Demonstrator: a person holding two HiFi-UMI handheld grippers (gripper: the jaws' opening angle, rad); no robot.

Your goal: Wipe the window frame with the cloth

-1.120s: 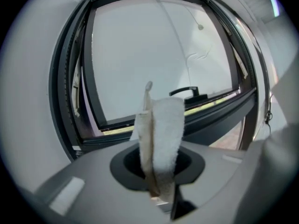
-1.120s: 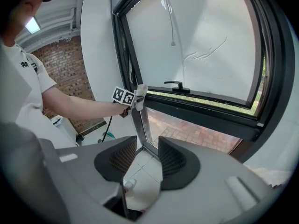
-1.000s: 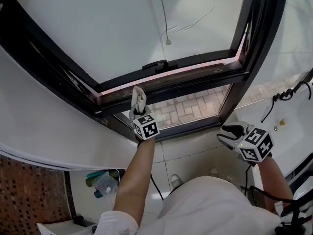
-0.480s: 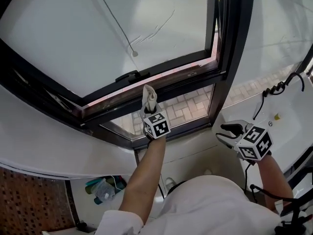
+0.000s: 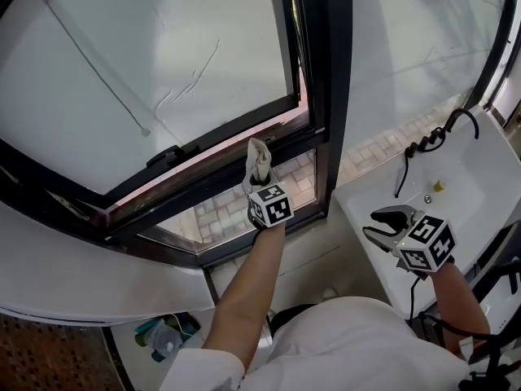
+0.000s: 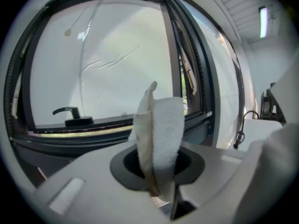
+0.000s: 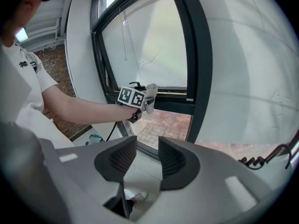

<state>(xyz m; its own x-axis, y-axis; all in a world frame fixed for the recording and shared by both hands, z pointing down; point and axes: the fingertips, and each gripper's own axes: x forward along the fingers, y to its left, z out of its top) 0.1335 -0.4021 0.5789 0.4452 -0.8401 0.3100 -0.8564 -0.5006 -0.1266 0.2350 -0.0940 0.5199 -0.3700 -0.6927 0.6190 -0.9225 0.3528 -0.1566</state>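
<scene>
A folded white cloth (image 5: 258, 156) sticks up from my left gripper (image 5: 259, 176), which is shut on it. The cloth's tip rests against the dark horizontal bar of the window frame (image 5: 203, 182), just left of the vertical post (image 5: 330, 96). In the left gripper view the cloth (image 6: 160, 134) stands upright between the jaws, with the frame bar (image 6: 93, 127) behind it. My right gripper (image 5: 381, 223) hangs low at the right, open and empty, well away from the frame. The right gripper view shows its jaws (image 7: 147, 160) apart and, further off, the left gripper (image 7: 140, 100) at the frame.
A black window handle (image 5: 167, 156) sits on the bar left of the cloth, and a pull cord (image 5: 145, 131) hangs in front of the pane. At the right there is a white basin (image 5: 472, 186) with black hoses (image 5: 423, 143). Bottles (image 5: 159, 338) lie on the floor below.
My left gripper has slid the cloth to the right along the bar, from near the handle towards the vertical post. The right gripper has stayed open and low.
</scene>
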